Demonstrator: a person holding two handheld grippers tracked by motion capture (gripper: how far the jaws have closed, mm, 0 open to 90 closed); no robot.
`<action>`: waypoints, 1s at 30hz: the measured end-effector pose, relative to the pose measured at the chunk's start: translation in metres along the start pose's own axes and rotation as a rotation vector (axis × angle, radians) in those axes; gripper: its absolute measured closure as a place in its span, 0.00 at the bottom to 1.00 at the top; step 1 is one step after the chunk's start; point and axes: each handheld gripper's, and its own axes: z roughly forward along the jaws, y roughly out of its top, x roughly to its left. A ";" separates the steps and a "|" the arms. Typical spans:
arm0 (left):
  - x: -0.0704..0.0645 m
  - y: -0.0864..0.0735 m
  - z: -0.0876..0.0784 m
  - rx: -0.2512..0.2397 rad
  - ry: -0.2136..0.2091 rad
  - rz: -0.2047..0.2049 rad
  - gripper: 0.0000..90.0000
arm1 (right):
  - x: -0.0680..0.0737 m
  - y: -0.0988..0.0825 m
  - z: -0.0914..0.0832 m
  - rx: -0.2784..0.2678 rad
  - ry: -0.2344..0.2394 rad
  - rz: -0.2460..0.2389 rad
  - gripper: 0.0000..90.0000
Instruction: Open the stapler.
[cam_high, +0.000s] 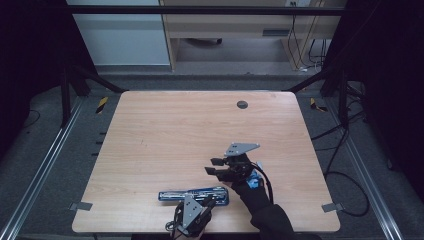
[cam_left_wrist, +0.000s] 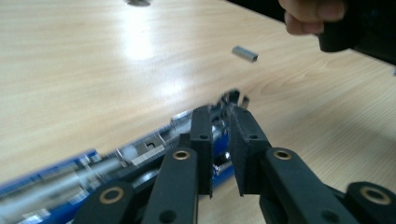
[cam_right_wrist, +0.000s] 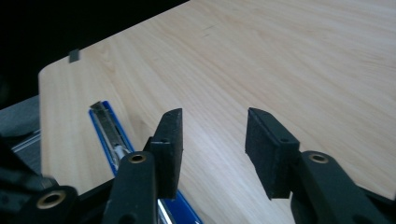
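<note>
A blue stapler, folded out flat with its metal rail showing, lies near the table's front edge. My left gripper sits at its right end, and in the left gripper view the jaws stand a narrow gap apart just above the stapler, pads not pressing on it. A short strip of staples lies on the wood beyond. My right gripper hovers above the table behind the stapler's right end, jaws wide open with nothing between them. The stapler lies to their left.
The wooden table has a round cable hole at the back and metal brackets at its front corners. Cables trail on the floor to the right. A desk stands beyond.
</note>
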 end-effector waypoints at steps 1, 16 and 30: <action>0.003 0.004 -0.001 0.002 0.001 0.005 0.86 | -0.003 -0.001 -0.004 -0.007 -0.019 -0.002 0.60; 0.050 0.068 -0.010 0.014 -0.057 0.075 0.72 | -0.037 -0.018 -0.060 -0.067 -0.190 0.056 0.56; 0.124 0.104 -0.036 0.050 0.058 0.100 0.59 | -0.059 -0.037 -0.088 -0.047 -0.313 0.121 0.52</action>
